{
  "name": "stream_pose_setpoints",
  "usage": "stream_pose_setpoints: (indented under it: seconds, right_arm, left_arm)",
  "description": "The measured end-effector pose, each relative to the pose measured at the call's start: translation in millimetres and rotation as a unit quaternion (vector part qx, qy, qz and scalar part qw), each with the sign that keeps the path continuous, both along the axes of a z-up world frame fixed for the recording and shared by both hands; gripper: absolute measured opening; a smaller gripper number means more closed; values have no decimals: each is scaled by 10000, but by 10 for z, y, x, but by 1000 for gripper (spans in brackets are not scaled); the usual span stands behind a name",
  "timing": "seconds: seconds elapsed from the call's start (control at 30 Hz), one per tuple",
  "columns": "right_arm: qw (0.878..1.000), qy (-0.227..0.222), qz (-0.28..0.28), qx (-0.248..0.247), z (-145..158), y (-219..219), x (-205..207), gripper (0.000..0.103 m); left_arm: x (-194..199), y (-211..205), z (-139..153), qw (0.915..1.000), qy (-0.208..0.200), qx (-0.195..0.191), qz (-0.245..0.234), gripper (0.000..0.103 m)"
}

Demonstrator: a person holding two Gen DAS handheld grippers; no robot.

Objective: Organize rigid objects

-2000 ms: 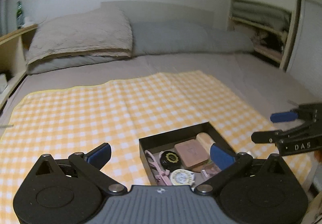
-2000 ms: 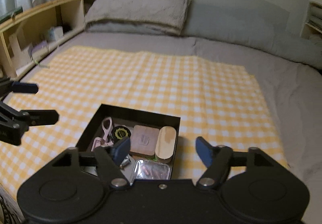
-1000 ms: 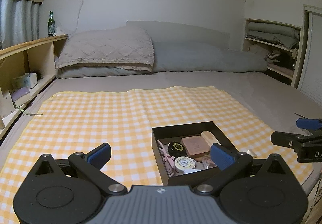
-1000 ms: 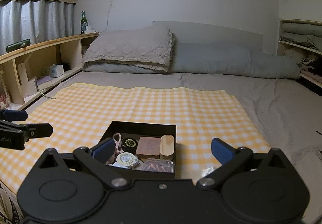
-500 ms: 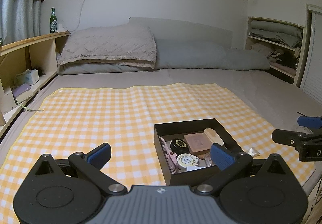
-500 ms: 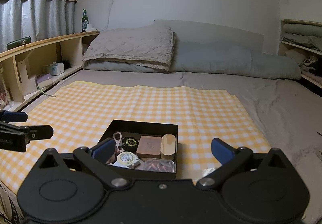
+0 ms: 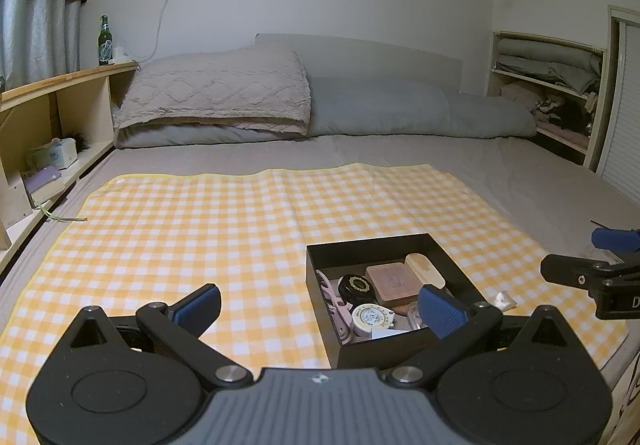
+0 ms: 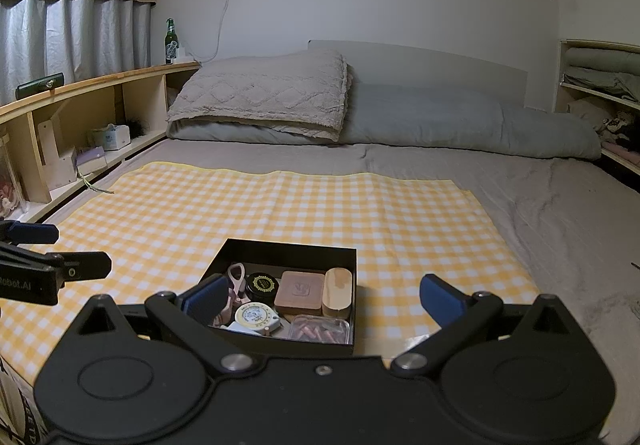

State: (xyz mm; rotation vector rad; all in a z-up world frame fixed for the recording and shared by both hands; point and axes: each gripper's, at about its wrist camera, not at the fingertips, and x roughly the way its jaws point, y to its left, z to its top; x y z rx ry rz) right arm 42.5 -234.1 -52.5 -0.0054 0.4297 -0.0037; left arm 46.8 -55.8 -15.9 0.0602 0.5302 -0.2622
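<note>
A yellow-and-white checked cloth (image 7: 240, 229) lies flat over a grey bed (image 7: 540, 181), its far edge short of the pillows. At the head of the bed a beige quilted pillow (image 7: 216, 93) sits on a grey one, with a long grey bolster (image 7: 420, 109) beside it against the white wall. A wooden shelf unit (image 8: 80, 113) runs along the bed's left side; a green bottle (image 8: 171, 42) stands upright on top of it and a tissue box (image 8: 110, 137) sits in a lower bay. Grey curtains (image 8: 72, 41) hang above the shelf.

A black open box (image 8: 320, 253) rests on the near part of the cloth. Inside lie pink scissors (image 8: 236, 281), a round black tin (image 8: 262, 284), a brown square case (image 8: 300, 291), a pale wooden brush (image 8: 338, 291), a white round tape measure (image 8: 254, 317) and a clear case of pink pieces (image 8: 318, 331).

The left hand-held gripper (image 7: 320, 305) hovers just before the box with its blue pads spread wide and nothing between them. The right hand-held gripper (image 8: 324, 297) is likewise wide apart and empty, the box seen between its fingers.
</note>
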Motion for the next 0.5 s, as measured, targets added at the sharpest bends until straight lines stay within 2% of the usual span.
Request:
stream_pose_setpoints:
  seconds: [0.5]
  right_arm:
    - [10000,3,-3,-10,1,8,0,103]
  left_arm:
    - [10,17,2,10000,0,18,-28,103]
